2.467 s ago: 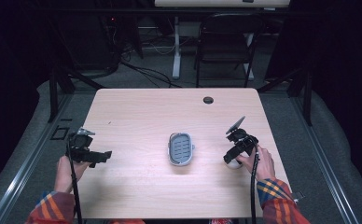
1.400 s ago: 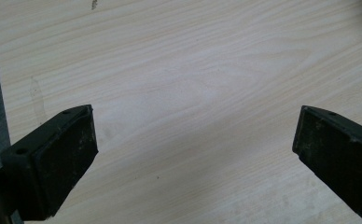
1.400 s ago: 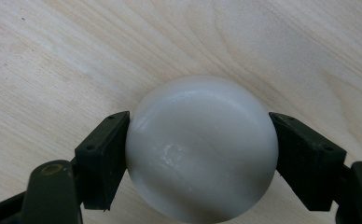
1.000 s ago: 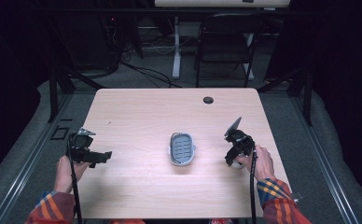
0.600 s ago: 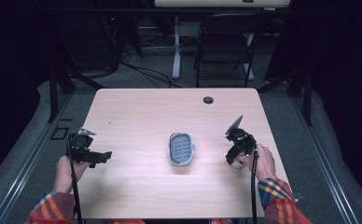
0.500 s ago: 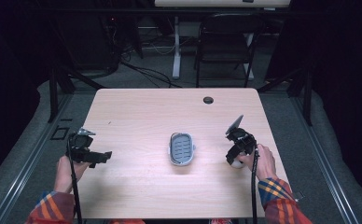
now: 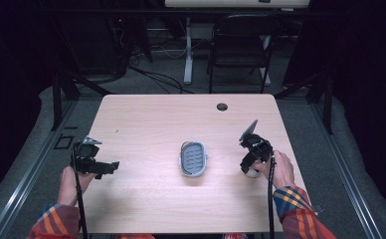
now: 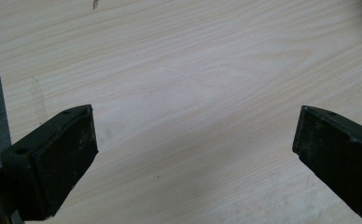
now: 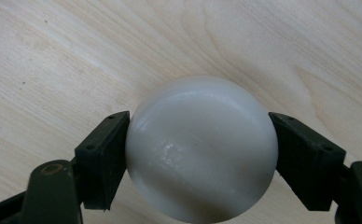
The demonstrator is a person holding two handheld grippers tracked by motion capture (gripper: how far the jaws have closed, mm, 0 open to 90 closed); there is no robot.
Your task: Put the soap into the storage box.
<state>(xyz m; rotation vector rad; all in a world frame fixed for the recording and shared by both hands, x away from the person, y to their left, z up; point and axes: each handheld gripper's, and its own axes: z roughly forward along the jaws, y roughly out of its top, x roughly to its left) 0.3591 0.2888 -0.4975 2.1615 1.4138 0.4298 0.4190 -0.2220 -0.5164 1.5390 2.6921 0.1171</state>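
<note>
A grey oval dish [image 7: 193, 158] with a ribbed inside lies in the middle of the wooden table [image 7: 146, 119]. To its right, my right gripper [image 7: 250, 168] points down at the tabletop, shut on a white rounded object [image 7: 252, 173]. In the right gripper view that smooth white object [image 9: 202, 140] fills the gap, and both black pads [image 9: 104, 154] press on its sides in my right gripper [image 9: 200, 156]. My left gripper [image 7: 112, 166] rests near the table's left edge, pointing toward the dish. Its jaws [image 8: 195, 158] stand wide open over bare wood.
A small black grommet hole [image 7: 222, 106] sits near the table's far edge. A dark folding chair [image 7: 241, 47] and a white desk leg [image 7: 187, 50] stand on the floor beyond the table. Metal rails [image 7: 29, 169] run along the floor beside both sides.
</note>
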